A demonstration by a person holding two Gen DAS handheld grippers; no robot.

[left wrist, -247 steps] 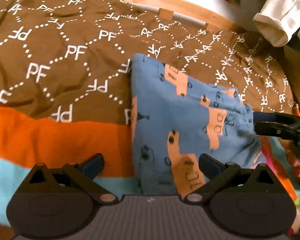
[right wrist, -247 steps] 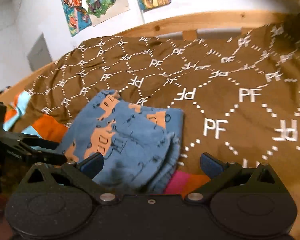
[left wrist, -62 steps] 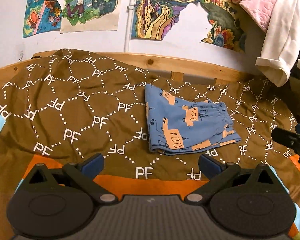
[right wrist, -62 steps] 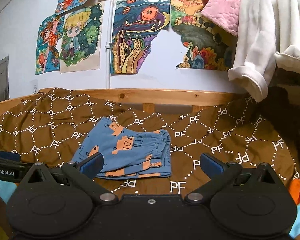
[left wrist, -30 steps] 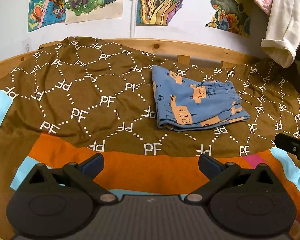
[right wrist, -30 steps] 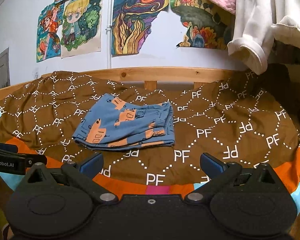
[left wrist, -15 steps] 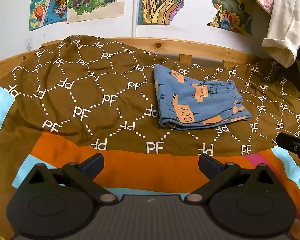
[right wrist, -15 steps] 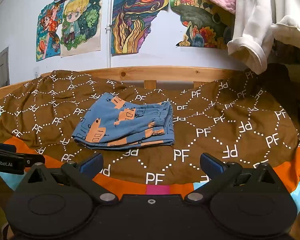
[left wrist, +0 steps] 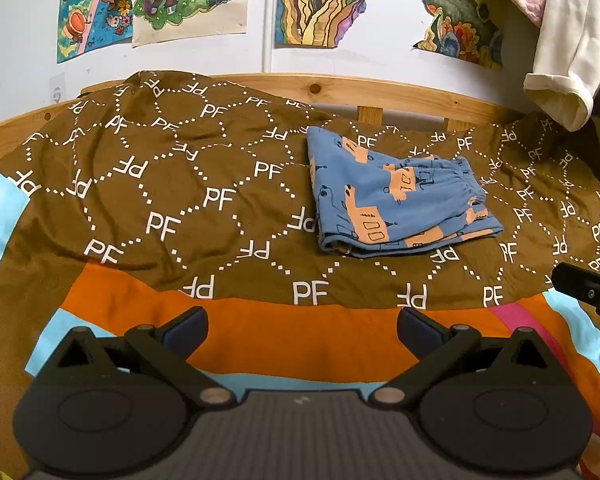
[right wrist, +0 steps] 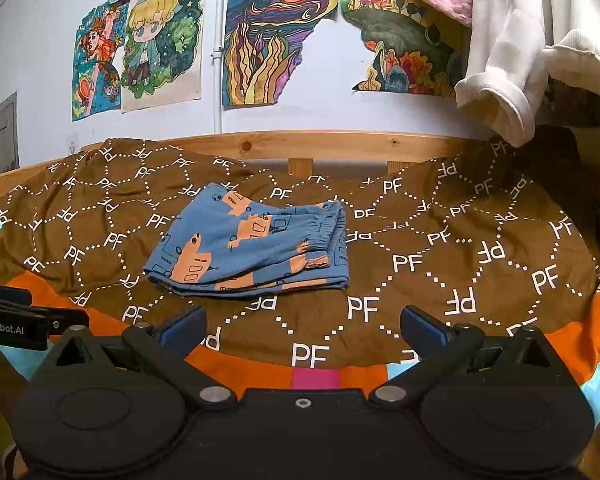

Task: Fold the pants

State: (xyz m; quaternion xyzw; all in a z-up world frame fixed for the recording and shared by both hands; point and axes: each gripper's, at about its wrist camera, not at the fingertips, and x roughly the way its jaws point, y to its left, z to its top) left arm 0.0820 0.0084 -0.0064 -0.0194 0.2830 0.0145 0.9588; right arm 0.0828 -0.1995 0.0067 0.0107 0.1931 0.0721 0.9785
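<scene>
The blue pants with orange patches (left wrist: 396, 200) lie folded in a compact stack on the brown "PF" blanket (left wrist: 172, 184), far from both grippers. They also show in the right wrist view (right wrist: 256, 248). My left gripper (left wrist: 302, 326) is open and empty, held back over the orange stripe. My right gripper (right wrist: 302, 326) is open and empty, also held back near the blanket's front. The right gripper's tip (left wrist: 588, 286) shows at the right edge of the left wrist view, and the left gripper's body (right wrist: 16, 320) at the left edge of the right wrist view.
A wooden bed rail (left wrist: 380, 94) runs behind the blanket. Colourful posters (right wrist: 280, 32) hang on the white wall. White and pink clothes (right wrist: 512, 40) hang at the upper right. Orange, light-blue and pink stripes (left wrist: 320, 340) lie at the near side.
Both grippers drew back from the folded pants over the last seconds; since half a second ago the views have hardly shifted. The pants lie still.
</scene>
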